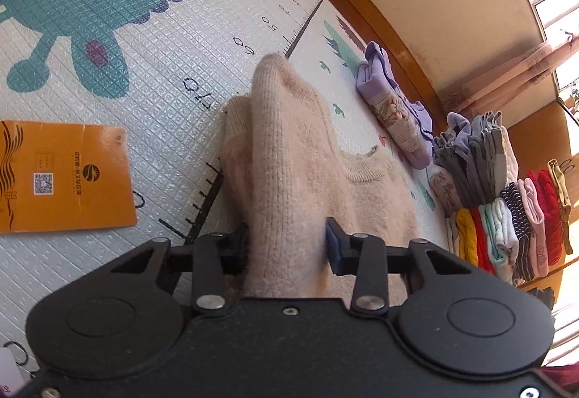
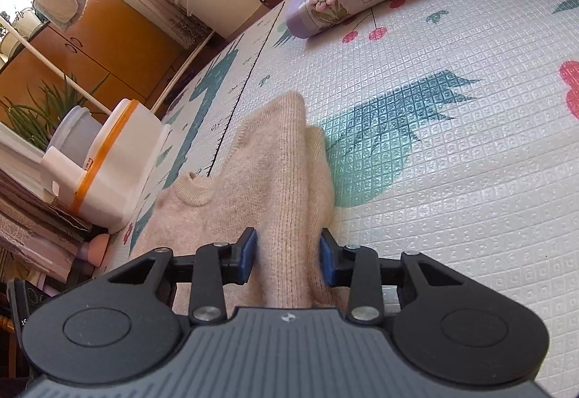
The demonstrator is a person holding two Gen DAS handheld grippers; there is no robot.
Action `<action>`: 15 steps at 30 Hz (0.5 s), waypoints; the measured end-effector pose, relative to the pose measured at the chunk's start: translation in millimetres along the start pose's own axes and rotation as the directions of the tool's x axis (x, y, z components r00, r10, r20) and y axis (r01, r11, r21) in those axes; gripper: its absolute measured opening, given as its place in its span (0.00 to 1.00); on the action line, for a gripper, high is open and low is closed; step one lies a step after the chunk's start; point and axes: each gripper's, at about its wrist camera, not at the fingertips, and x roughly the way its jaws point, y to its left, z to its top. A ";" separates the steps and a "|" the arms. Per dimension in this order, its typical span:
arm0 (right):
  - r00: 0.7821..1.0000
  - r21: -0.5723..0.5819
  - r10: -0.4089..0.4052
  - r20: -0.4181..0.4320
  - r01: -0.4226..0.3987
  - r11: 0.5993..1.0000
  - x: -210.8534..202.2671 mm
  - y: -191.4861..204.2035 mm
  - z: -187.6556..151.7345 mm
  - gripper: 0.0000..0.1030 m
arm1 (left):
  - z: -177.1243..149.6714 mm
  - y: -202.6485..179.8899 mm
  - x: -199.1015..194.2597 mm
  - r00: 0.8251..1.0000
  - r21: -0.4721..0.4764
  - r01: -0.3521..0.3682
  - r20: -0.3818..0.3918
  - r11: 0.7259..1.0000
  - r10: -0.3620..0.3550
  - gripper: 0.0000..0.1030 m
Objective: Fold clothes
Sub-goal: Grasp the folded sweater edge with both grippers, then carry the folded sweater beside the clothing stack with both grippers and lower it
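Left wrist view: one orange booklet (image 1: pixel 61 177) on mat (image 1: pixel 152 46); my left gripper (image 1: pixel 287 246) pinches one beige sweater (image 1: pixel 289 159); one purple bundle (image 1: pixel 394 112); one row of folded clothes (image 1: pixel 506 213). Right gripper (image 2: pixel 287 258) pinches same sweater, lying on mat.

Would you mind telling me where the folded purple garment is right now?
The folded purple garment lies on the play mat, upper right in the left wrist view, between the beige sweater and the stacked folded clothes.
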 end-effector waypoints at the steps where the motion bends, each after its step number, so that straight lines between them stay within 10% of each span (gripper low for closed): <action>1: 1.000 0.018 0.012 0.007 -0.012 1.000 -3.4 -2.0 0.4 0.31 | 0.1 -2.6 -1.9 1.000 -0.004 0.006 0.006 1.000 -0.006 0.34; 15: 0.948 0.125 0.134 0.287 -0.176 0.976 -66.7 -9.9 84.0 0.26 | 63.6 -119.7 28.9 0.980 0.078 0.185 0.065 0.980 -0.190 0.33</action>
